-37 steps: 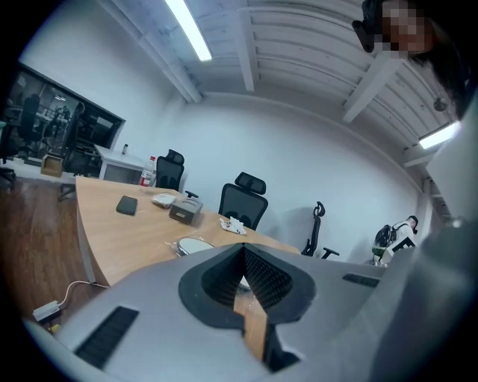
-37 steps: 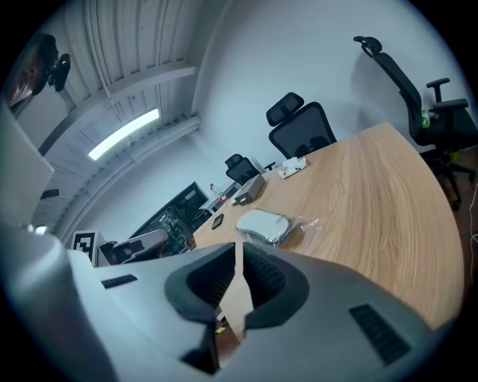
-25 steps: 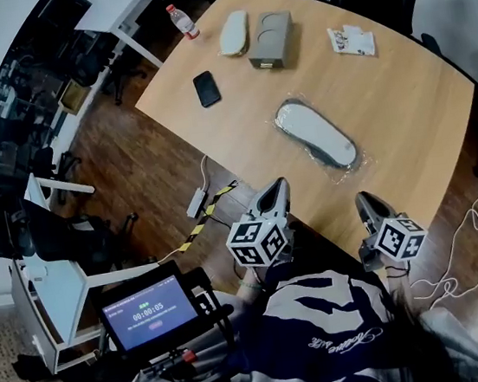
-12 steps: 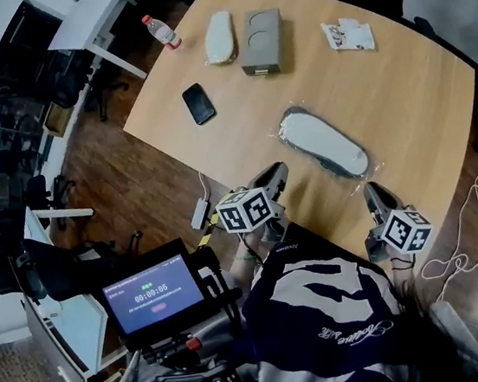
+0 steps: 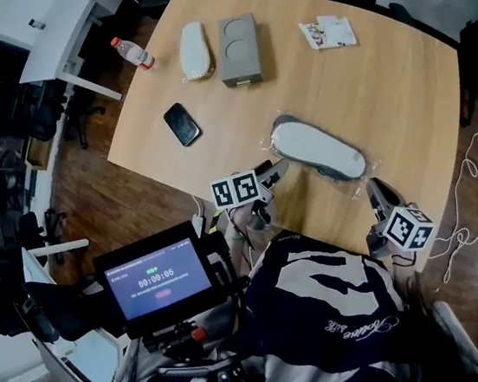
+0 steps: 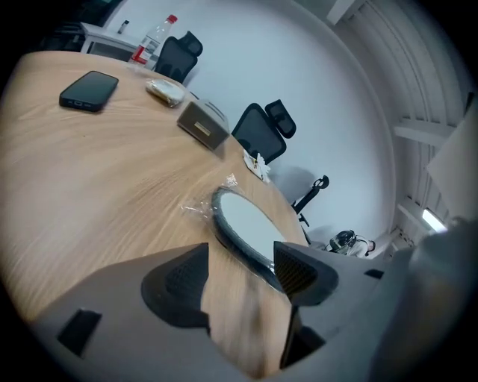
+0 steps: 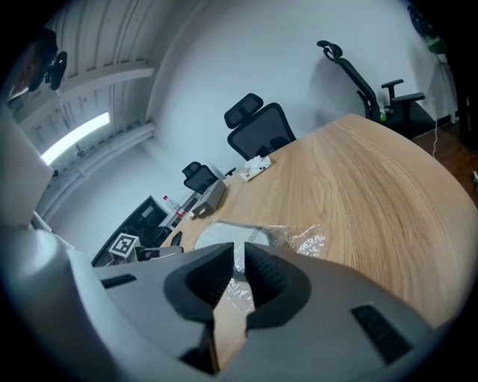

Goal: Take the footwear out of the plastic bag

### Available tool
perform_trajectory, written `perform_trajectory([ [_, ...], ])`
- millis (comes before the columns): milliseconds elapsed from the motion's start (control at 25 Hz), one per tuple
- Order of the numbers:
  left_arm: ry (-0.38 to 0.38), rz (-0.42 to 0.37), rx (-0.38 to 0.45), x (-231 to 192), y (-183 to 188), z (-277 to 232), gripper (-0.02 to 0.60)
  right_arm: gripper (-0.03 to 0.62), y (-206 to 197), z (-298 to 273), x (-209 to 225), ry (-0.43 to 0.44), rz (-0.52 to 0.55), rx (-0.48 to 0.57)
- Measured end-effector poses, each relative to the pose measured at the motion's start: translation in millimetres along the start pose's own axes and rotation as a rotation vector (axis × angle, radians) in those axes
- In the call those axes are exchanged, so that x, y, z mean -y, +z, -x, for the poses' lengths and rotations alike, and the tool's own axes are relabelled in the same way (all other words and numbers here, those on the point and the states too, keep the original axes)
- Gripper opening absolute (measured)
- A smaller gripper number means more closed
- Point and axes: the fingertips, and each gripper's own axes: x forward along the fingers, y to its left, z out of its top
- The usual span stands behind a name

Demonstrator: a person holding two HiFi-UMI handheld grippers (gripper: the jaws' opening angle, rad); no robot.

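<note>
A white slipper with a dark rim (image 5: 316, 149) lies inside a clear plastic bag (image 5: 366, 163) on the wooden table (image 5: 399, 77). My left gripper (image 5: 271, 171) hovers just short of the slipper's left end. Its jaws have just been opening, and they stand wide with nothing between them. In the left gripper view the slipper (image 6: 250, 224) lies right ahead of the left gripper (image 6: 239, 272). My right gripper (image 5: 374, 190) sits at the table's near edge by the bag's right end. The right gripper (image 7: 239, 257) shows only a narrow gap, with the crinkled bag (image 7: 314, 242) just beyond.
Toward the far side lie a black phone (image 5: 182, 123), a water bottle (image 5: 132, 53), a second pale slipper (image 5: 194, 50), a grey box (image 5: 239, 48) and a small packet (image 5: 327, 32). A screen (image 5: 155, 280) stands near left. Office chairs (image 6: 261, 134) ring the table; a cable (image 5: 476, 198) trails on the floor.
The left gripper has come forward and down over the table edge to the slipper's left end, and its jaws have spread wide. The right gripper has edged forward toward the bag.
</note>
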Motion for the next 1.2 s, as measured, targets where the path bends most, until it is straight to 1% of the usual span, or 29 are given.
perform_trajectory([
  [120, -0.007, 0.084, 0.000, -19, 12, -2, 0.264, 0.040, -1, -1, 4, -0.029, -0.014, 0.008],
  [200, -0.018, 0.112, -0.021, -22, 9, -3, 0.263, 0.040, -6, 5, 5, -0.045, 0.011, 0.007],
  [240, -0.023, 0.107, -0.038, -22, 6, -5, 0.264, 0.040, -6, 5, 3, -0.055, 0.049, 0.006],
  [360, -0.043, 0.082, -0.077, -15, 2, -12, 0.262, 0.041, 1, -4, -10, -0.063, 0.221, 0.003],
  [400, -0.049, 0.082, -0.080, -13, 1, -14, 0.262, 0.052, 3, -9, -16, -0.047, 0.270, -0.005],
  [480, -0.060, 0.088, -0.078, -8, 1, -17, 0.262, 0.117, 4, -23, -26, -0.002, 0.343, -0.038],
  [520, -0.064, 0.089, -0.077, -7, 0, -19, 0.262, 0.130, 4, -31, -30, 0.014, 0.380, -0.061],
  [640, -0.075, 0.088, -0.085, -2, -3, -23, 0.262, 0.133, -1, -52, -36, 0.035, 0.493, -0.124],
  [720, -0.081, 0.091, -0.088, 0, -5, -23, 0.262, 0.133, -6, -65, -39, 0.050, 0.519, -0.151],
  [800, -0.084, 0.095, -0.087, 2, -7, -24, 0.262, 0.133, -11, -76, -37, 0.046, 0.522, -0.180],
  [960, -0.097, 0.118, -0.073, 4, -9, -25, 0.262, 0.132, -24, -89, -18, -0.022, 0.569, -0.260],
  [1000, -0.101, 0.125, -0.069, 4, -10, -25, 0.262, 0.126, -26, -90, -14, -0.039, 0.583, -0.269],
  [1080, -0.108, 0.132, -0.063, 5, -10, -24, 0.262, 0.058, -26, -90, -9, -0.061, 0.587, -0.267],
  [1200, -0.122, 0.150, -0.042, 8, -9, -24, 0.262, 0.048, -25, -88, -7, -0.052, 0.568, -0.264],
])
